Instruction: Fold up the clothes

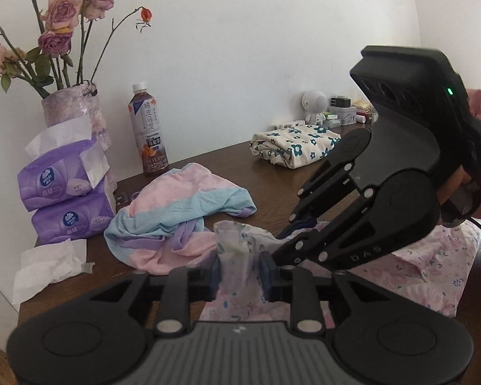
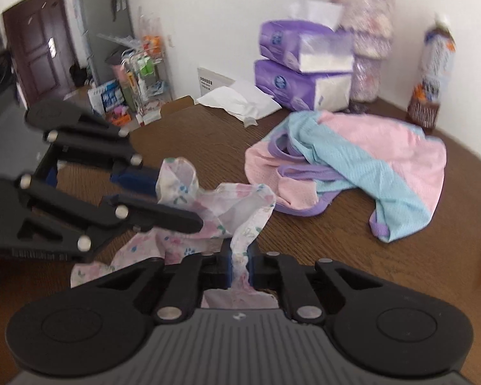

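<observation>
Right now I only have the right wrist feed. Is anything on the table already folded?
Observer: Yes. One cream piece with teal flowers lies folded at the back of the table, near the wall.
Operator: How much of the pink floral garment is behind my right gripper?
Observer: Most of it. The pink floral garment lies spread on the table under and behind the right gripper.
Operator: Anything close to the folded piece?
Observer: A white toy robot and some small boxes stand just behind it, against the wall.
</observation>
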### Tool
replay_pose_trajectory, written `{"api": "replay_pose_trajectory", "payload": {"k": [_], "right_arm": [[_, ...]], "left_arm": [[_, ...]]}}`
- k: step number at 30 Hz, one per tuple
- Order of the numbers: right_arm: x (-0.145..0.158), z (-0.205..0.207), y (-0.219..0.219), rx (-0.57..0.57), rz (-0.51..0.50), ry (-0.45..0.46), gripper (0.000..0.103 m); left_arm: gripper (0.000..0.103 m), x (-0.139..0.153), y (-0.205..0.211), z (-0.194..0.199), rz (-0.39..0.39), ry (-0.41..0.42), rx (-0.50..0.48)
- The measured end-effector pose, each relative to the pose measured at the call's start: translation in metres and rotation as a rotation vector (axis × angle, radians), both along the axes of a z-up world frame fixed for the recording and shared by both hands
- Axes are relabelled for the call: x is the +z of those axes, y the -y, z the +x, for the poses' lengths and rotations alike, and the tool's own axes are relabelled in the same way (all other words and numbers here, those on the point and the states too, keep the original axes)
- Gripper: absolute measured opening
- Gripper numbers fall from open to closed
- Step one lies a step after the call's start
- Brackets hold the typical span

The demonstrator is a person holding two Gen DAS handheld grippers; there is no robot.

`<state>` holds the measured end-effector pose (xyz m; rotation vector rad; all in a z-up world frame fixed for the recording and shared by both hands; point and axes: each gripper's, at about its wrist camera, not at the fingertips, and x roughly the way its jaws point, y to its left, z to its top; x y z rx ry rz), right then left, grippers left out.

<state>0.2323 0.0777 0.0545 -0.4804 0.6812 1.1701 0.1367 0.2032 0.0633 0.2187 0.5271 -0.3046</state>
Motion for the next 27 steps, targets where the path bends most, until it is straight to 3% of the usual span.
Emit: {"api": "replay_pose_trajectory", "payload": {"k": [4, 8, 10, 11, 12, 19, 21, 23, 25, 27], "right_arm": [[0.0, -0.033, -0.001, 0.083, -0.067, 0.205, 0.008], [-0.005, -0.053, -0.003, 0.137, -0.117, 0.301, 0.008], [-0.006, -0.058, -0.003, 0.149, -0.124, 0.316, 0.008], [-0.005, -0.059, -0.003, 0.153, -0.125, 0.325, 0.008], [-0.005, -0.061, -0.003, 0.154, -0.125, 0.328, 0.008], [0.005, -0.052, 0.014, 0.106, -0.075, 0.246, 0.014], [0.008, -0.049, 0.018, 0.095, -0.061, 0.222, 0.029], [0.009, -0.05, 0.02, 0.094, -0.051, 0.211, 0.031], [0.009, -0.053, 0.02, 0.103, -0.046, 0.215, 0.03], [0.008, -0.062, 0.019, 0.13, -0.058, 0.251, 0.009]], "left_arm": [[0.048, 0.009, 0.002, 0.0, 0.013, -0.002, -0.02], [0.051, 0.016, 0.006, 0.003, 0.044, -0.015, -0.045], [0.045, 0.014, 0.012, 0.003, 0.084, -0.024, -0.066], [0.009, 0.013, 0.015, 0.001, 0.105, -0.026, -0.078], [0.004, 0.011, 0.018, -0.002, 0.126, -0.027, -0.09], [0.003, -0.006, 0.038, -0.026, 0.273, -0.02, -0.158], [0.003, -0.013, 0.043, -0.035, 0.319, -0.011, -0.178], [0.004, -0.019, 0.047, -0.041, 0.354, -0.007, -0.181], [0.007, -0.024, 0.048, -0.045, 0.385, -0.008, -0.183], [0.01, -0.028, 0.047, -0.049, 0.406, -0.019, -0.179]]}}
